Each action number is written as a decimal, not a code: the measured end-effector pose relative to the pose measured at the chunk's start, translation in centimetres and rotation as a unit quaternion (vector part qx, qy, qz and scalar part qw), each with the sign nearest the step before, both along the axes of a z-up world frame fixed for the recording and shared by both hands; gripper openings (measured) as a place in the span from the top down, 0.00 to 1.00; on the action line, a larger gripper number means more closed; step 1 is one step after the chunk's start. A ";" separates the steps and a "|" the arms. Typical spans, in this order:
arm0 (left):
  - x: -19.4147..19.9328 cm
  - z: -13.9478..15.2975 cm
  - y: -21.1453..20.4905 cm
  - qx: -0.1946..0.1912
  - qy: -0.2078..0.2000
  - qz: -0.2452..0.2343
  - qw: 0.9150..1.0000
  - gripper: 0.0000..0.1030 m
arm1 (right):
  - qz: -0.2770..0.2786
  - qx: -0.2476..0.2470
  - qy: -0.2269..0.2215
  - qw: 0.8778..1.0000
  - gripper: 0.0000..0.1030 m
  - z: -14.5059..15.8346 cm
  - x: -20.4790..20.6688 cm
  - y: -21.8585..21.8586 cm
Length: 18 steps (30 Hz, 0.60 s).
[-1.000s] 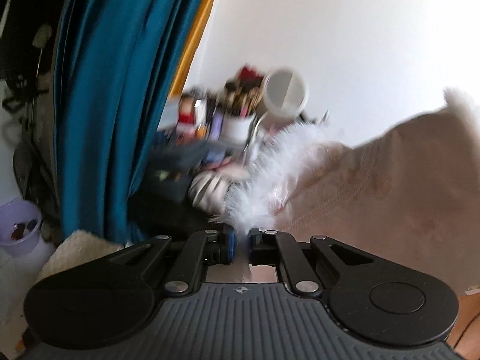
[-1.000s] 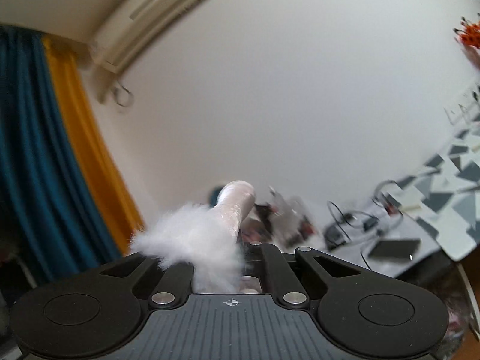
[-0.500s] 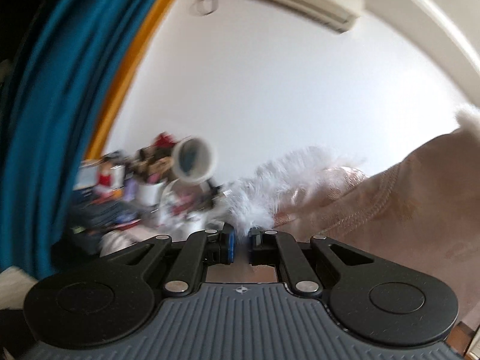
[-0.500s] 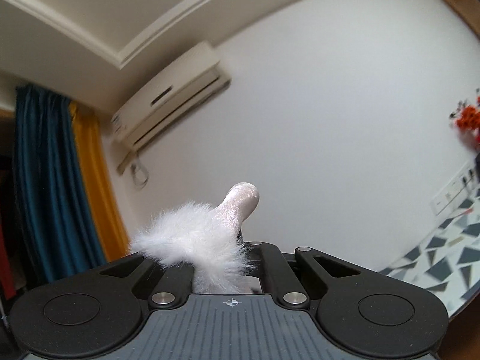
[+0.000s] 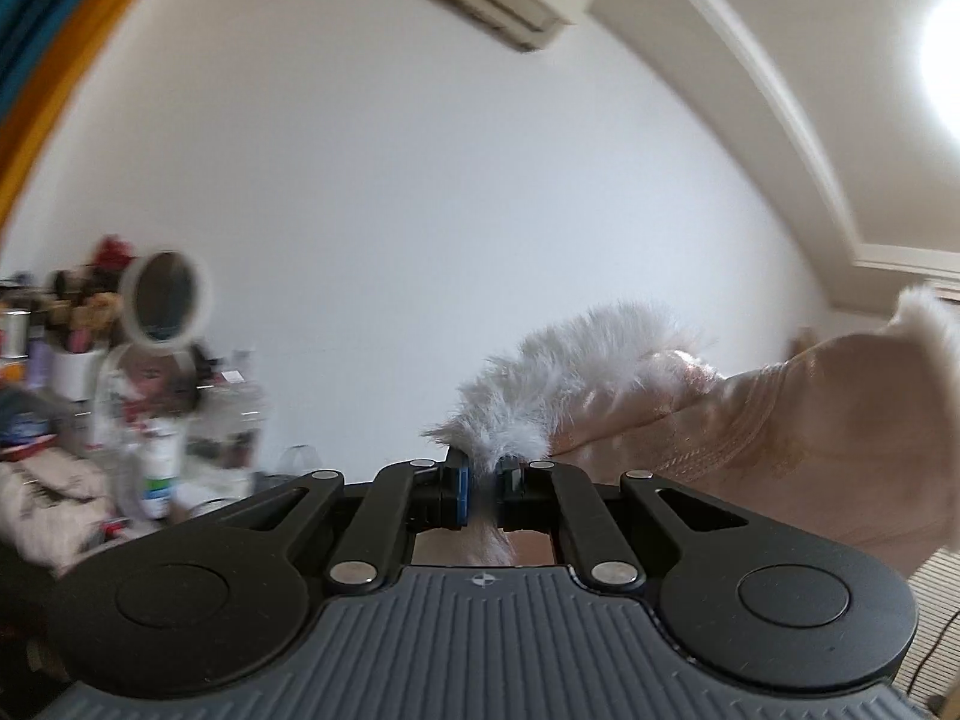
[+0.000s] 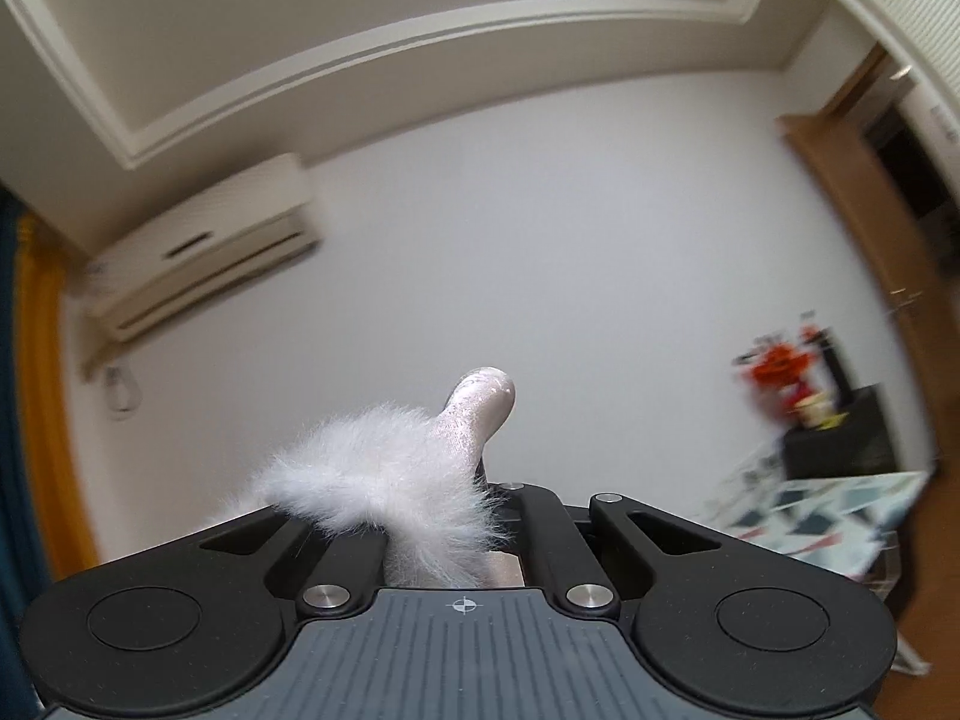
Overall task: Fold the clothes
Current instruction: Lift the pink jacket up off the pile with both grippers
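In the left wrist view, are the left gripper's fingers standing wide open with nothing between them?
No, the left gripper is shut on the garment, its white fur trim pinched between the fingers.

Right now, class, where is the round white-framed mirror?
In the left wrist view, the round white-framed mirror stands at the left edge among blurred clutter, against the white wall, left of the garment's white fur trim.

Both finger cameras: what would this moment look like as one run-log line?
step: lifting | held: beige garment with white fur trim | left gripper: shut on trim | right gripper: shut on trim | aim: wall
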<state>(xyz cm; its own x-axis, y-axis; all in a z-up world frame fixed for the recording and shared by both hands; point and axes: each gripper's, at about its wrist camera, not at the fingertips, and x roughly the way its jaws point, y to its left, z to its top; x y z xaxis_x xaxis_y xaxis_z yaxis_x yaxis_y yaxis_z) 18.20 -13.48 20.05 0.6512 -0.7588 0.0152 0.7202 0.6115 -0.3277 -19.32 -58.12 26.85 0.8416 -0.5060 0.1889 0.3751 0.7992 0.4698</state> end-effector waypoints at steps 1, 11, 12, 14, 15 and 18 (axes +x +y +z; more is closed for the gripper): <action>-0.3 0.1 -0.8 0.001 -0.010 -0.015 1.000 0.92 | -0.016 0.008 0.001 1.000 0.98 -0.7 -0.5 -0.5; -3.2 -2.7 -14.2 0.043 -0.039 -0.162 0.985 0.92 | -0.167 0.092 0.021 0.981 0.98 -9.8 -9.9 -7.4; -3.4 -3.5 -16.2 0.050 -0.030 -0.173 0.983 0.92 | -0.179 0.096 0.027 0.979 0.98 -10.6 -10.9 -8.4; -3.5 -5.2 -20.4 0.066 -0.011 -0.193 0.979 0.93 | -0.198 0.103 0.036 0.974 0.98 -12.0 -12.8 -10.3; -3.5 -6.0 -22.2 0.069 -0.002 -0.203 0.977 0.93 | -0.205 0.109 0.040 0.972 0.98 -12.7 -13.7 -11.6; -3.5 -8.3 -27.5 0.064 0.016 -0.227 0.972 0.93 | -0.217 0.128 0.053 0.966 0.98 -14.6 -16.0 -15.7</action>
<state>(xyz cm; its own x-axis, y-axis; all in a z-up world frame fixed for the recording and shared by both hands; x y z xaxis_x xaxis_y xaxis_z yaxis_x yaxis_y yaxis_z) 14.66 -40.98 11.78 0.2466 -0.9625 -0.1130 0.9159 0.2696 -0.2974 -35.37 -73.83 12.23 0.5471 -0.8346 -0.0642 0.7059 0.4188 0.5712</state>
